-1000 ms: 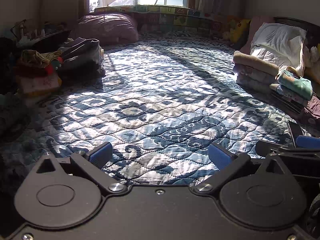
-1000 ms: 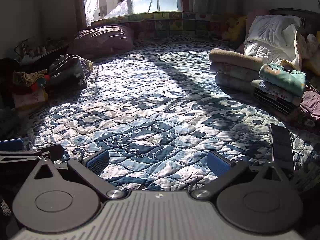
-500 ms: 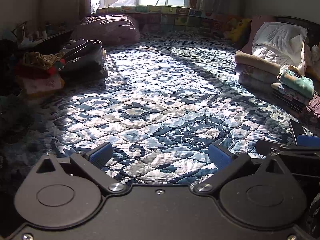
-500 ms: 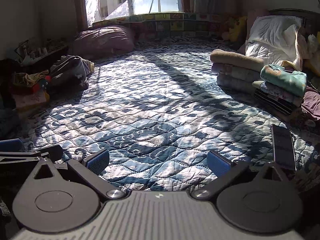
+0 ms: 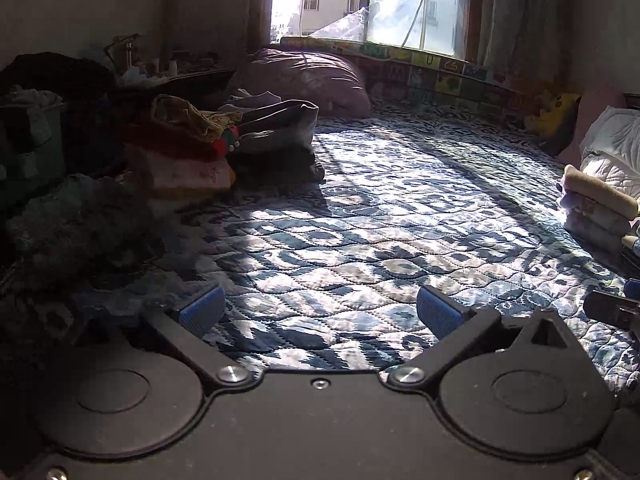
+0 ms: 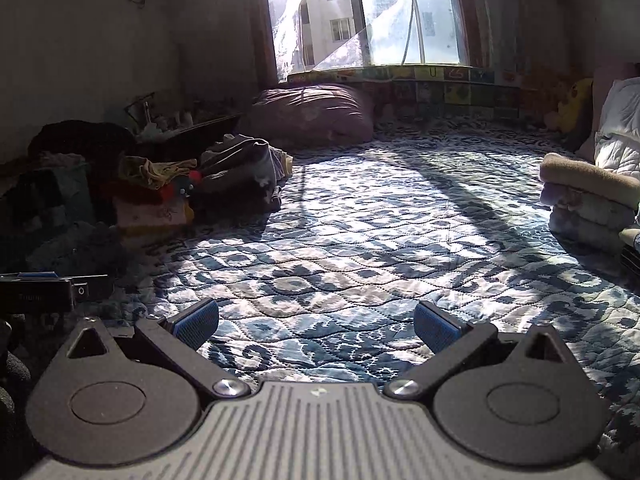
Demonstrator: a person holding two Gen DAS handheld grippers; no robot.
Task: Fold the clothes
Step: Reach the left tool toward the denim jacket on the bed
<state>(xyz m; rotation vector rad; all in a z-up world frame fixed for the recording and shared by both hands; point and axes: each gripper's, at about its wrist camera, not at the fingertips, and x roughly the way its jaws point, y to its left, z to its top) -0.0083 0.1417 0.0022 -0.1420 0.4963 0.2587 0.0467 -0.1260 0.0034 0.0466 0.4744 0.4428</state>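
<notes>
A heap of unfolded clothes (image 5: 192, 136) lies at the left on the blue patterned quilt (image 5: 380, 240), with a dark fuzzy garment (image 5: 76, 224) in front of it. The same heap (image 6: 168, 188) shows in the right wrist view. My left gripper (image 5: 320, 314) hovers open over the quilt, nothing between its blue pads. My right gripper (image 6: 316, 322) is open too, just as empty. Folded towels (image 6: 588, 196) are stacked at the right edge.
A mauve cushion (image 5: 308, 80) lies under the window at the back. A white pillow (image 5: 616, 148) leans at the right. A green basket (image 5: 28, 148) with laundry stands at far left. The other gripper's tip (image 6: 44, 288) shows low left in the right wrist view.
Both grippers have swung to the left, so the clothes heap now sits closer to centre and the folded stack has slid to the right edge. Both stay open.
</notes>
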